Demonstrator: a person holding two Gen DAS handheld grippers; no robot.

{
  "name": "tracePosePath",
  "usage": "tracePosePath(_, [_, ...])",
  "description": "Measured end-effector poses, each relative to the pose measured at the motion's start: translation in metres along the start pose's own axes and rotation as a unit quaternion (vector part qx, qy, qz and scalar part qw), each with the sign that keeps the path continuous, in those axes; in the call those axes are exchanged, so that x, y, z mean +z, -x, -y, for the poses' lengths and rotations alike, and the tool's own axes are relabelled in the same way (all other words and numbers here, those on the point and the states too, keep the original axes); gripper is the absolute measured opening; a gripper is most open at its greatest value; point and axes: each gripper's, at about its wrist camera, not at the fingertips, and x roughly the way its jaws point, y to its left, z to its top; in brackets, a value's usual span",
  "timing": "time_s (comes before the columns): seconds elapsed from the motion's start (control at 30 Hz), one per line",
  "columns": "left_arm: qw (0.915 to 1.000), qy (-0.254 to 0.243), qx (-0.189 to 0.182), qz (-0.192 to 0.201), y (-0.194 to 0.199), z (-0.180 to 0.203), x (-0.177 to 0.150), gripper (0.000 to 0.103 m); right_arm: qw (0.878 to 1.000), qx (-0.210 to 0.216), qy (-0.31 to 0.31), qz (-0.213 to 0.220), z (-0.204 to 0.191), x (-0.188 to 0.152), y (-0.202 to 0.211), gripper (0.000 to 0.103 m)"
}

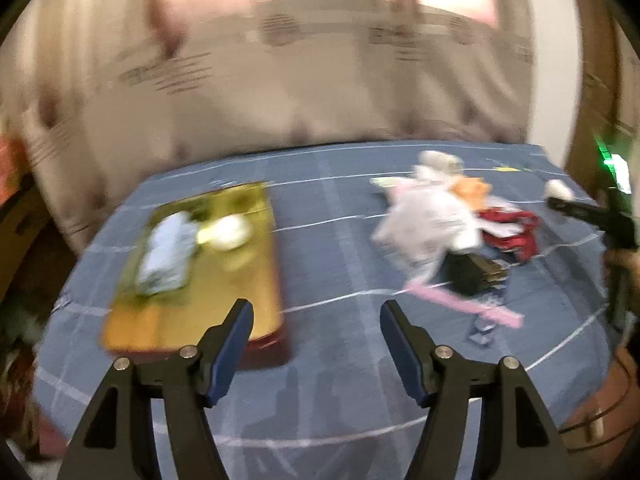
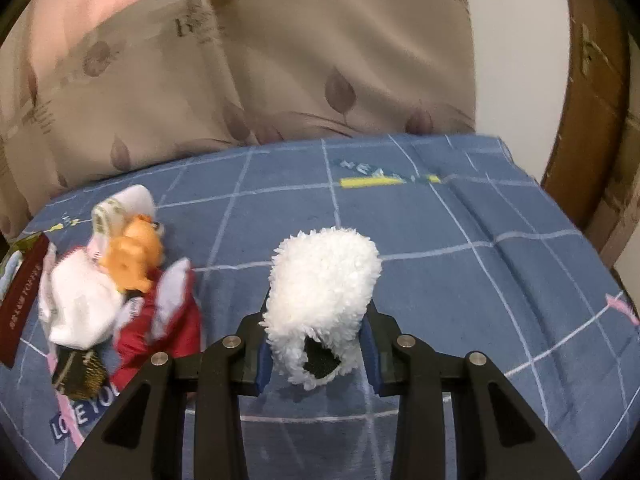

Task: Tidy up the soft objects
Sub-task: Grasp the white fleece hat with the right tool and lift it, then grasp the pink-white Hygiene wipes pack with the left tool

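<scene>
- Two grippers work over a blue checked bedsheet (image 2: pixel 460 264), with a beige curtain (image 2: pixel 280 80) hanging just behind its far edge.
- One fluffy white toy (image 2: pixel 324 296) is pinched between the fingers of the right gripper (image 2: pixel 318 354), above bare sheet.
- The left gripper (image 1: pixel 316 354) has its fingers spread wide with nothing between them, above the sheet and just beside the near end of a gold tray (image 1: pixel 192 320).
- One tray is in view; it holds two things, a pale blue cloth (image 1: pixel 166 256) and a round white item (image 1: pixel 230 232), both blurred.
- One heap of soft things lies to the right of the tray: a white piece (image 2: pixel 80 304), an orange toy (image 2: pixel 134 258), a red garment (image 2: pixel 160 336) and a dark one (image 2: pixel 80 376), all touching.
- Open sheet lies between the tray and the heap, and to the right of the held toy as far as the bed's edge.
- A brown wooden frame (image 2: pixel 592 128) stands past the right edge.
</scene>
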Motion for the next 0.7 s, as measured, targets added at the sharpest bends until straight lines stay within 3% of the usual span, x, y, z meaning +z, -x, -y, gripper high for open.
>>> tracePosePath(0.17, [0.9971,-0.056,-0.051,-0.004,-0.030,0.045,0.022,0.068,1.000,0.007,-0.011,-0.019,0.006,-0.008,-0.013,0.033])
tracePosePath(0.33, [0.9933,-0.070,-0.089,-0.022,-0.063,0.077,0.034,0.068,0.999,0.010,0.000,-0.040,0.000,-0.009,-0.020,0.033])
tracePosePath(0.7, [0.9928,-0.086,-0.061,-0.057,-0.118,0.106,0.038,0.068,0.998,0.031,-0.009,-0.054,0.003,-0.010,-0.028,0.036])
